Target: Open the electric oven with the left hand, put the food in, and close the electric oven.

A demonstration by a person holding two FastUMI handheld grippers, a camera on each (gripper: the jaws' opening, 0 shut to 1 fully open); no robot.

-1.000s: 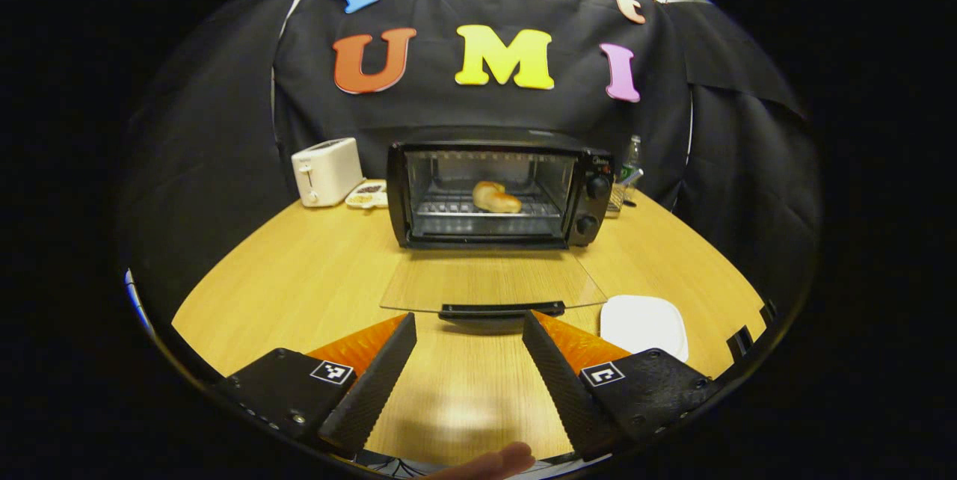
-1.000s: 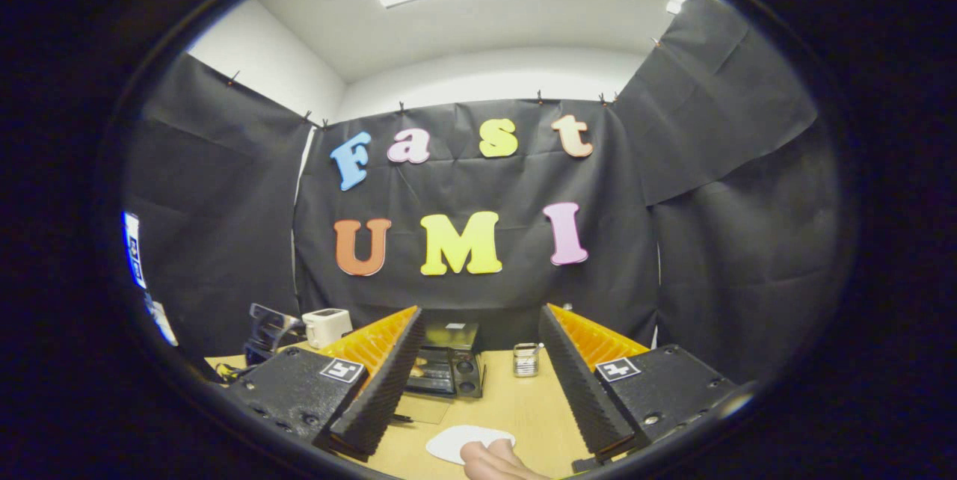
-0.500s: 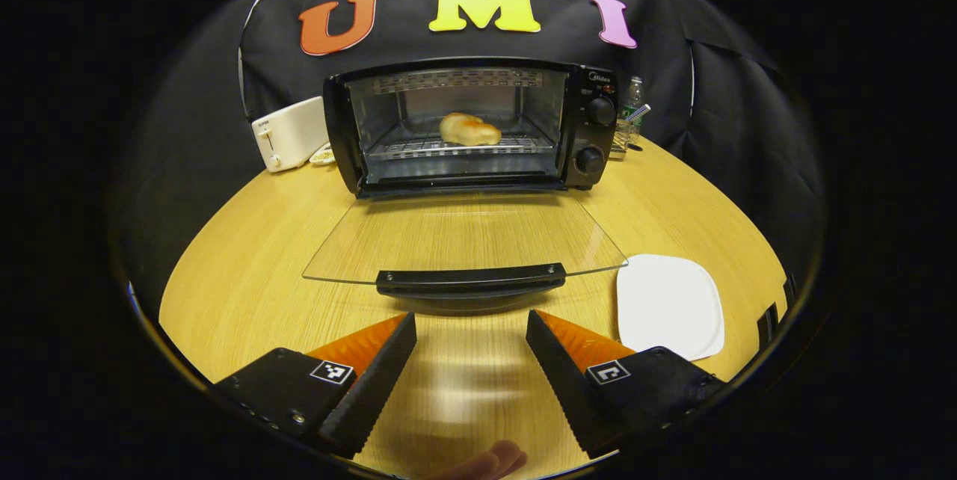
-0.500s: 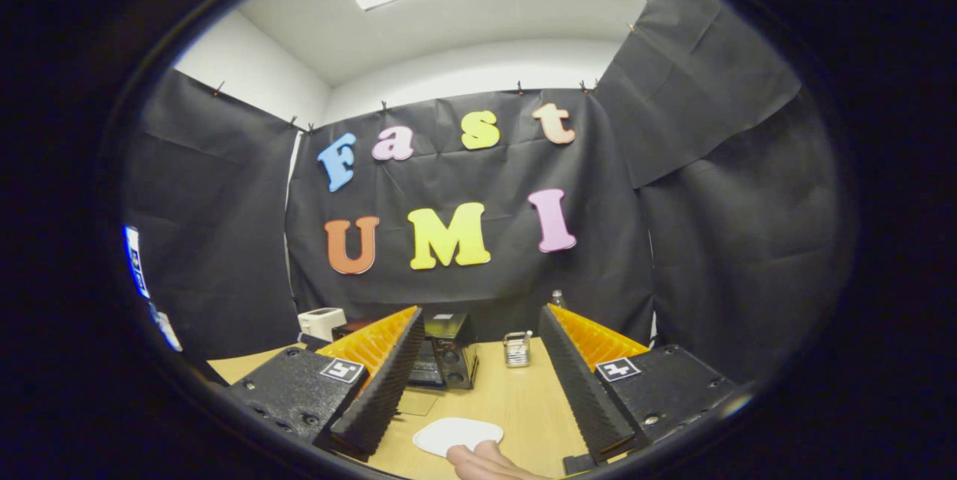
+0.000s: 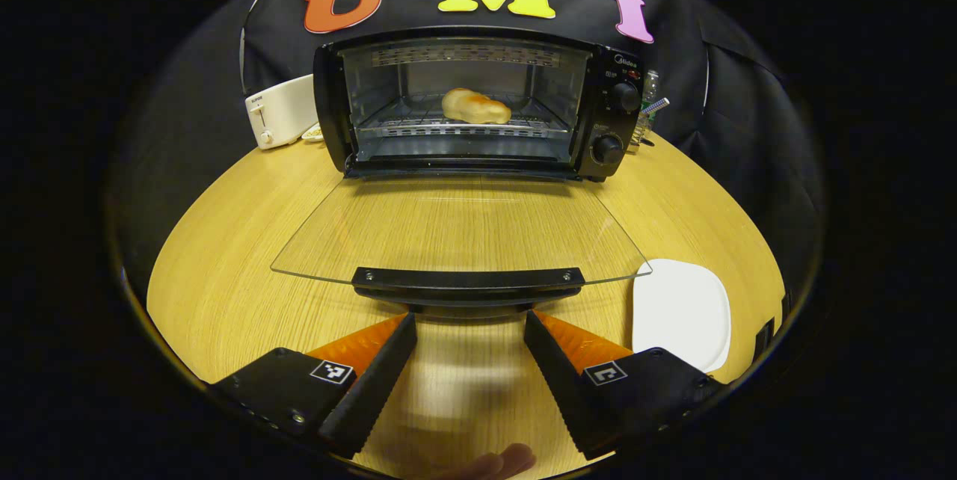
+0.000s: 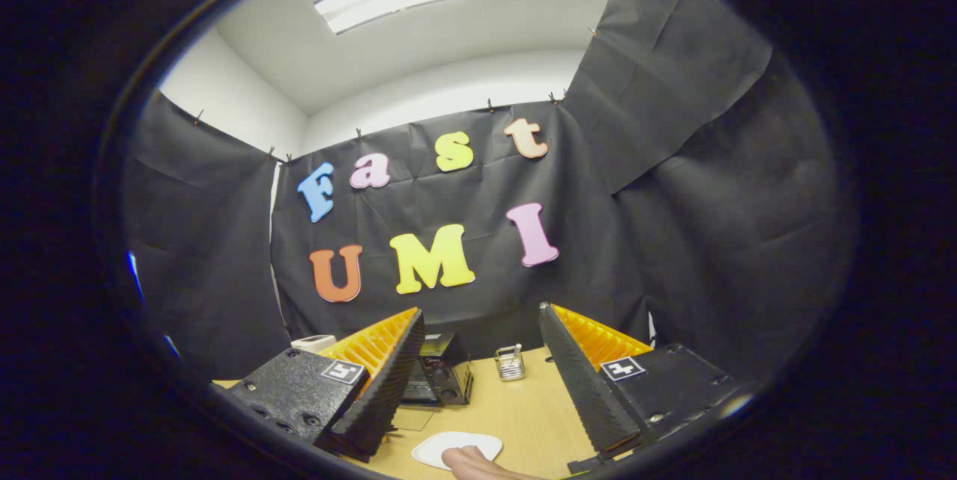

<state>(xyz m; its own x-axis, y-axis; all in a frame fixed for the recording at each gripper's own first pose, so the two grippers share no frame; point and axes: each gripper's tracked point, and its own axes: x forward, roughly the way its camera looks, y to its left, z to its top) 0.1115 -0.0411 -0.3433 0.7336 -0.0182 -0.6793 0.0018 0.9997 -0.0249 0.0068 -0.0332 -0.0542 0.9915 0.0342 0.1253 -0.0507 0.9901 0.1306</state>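
The oven (image 5: 478,102) is a black box with a wide front opening, standing toward the back of the wooden table (image 5: 224,256). Its glass door (image 5: 460,229) is swung fully down and lies flat in front of the opening, with the black handle (image 5: 467,280) running along the door's outer edge. The oven's long side runs left to right in the left gripper view, and its mouth faces that camera. Two black knobs (image 5: 617,121) sit one above the other on the panel at the oven's right end. Inside, a golden piece of bread (image 5: 476,107) rests on the wire rack (image 5: 463,128), near the middle, its long axis running roughly along the oven's width.

To the left of the oven stands a white toaster (image 5: 278,111). In front of the oven and to the right of the open door lies a white plate (image 5: 684,313) on the table. Behind the oven's right end there is a bottle (image 5: 649,87), only partly seen.

The left gripper (image 5: 469,327) hangs just in front of the door handle, fingers spread apart and gripping nothing. The right gripper (image 6: 482,330) is raised well back from the oven, fingers also spread wide and holding nothing; between them the oven's knob end and a small metal holder (image 6: 510,363) are seen
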